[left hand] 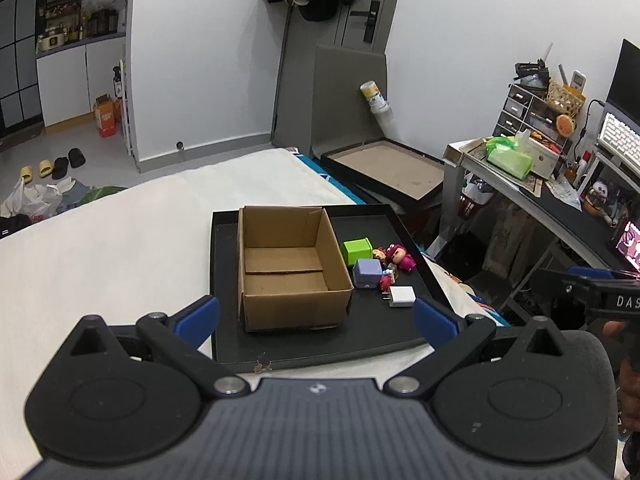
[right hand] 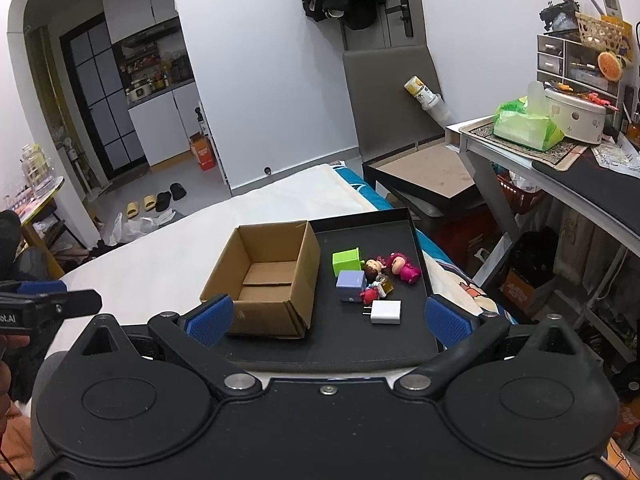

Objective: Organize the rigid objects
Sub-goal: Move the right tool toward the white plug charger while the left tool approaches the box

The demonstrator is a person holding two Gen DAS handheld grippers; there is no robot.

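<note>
An open, empty cardboard box (left hand: 290,268) (right hand: 268,280) stands on a black tray (left hand: 376,332) (right hand: 360,344) on a white bed. To its right on the tray lie a green cube (left hand: 356,250) (right hand: 346,261), a lilac cube (left hand: 367,273) (right hand: 351,285), a pink figurine (left hand: 400,257) (right hand: 404,267), smaller figurines (right hand: 374,270) and a white charger plug (left hand: 401,297) (right hand: 385,312). My left gripper (left hand: 316,320) is open and empty, near the tray's front edge. My right gripper (right hand: 328,320) is open and empty, near the tray's front.
The white bed (left hand: 100,248) stretches left of the tray. A cluttered desk (left hand: 528,184) (right hand: 560,160) stands at the right, with a black-framed board (left hand: 388,168) beyond the tray. Each gripper shows at the edge of the other's view.
</note>
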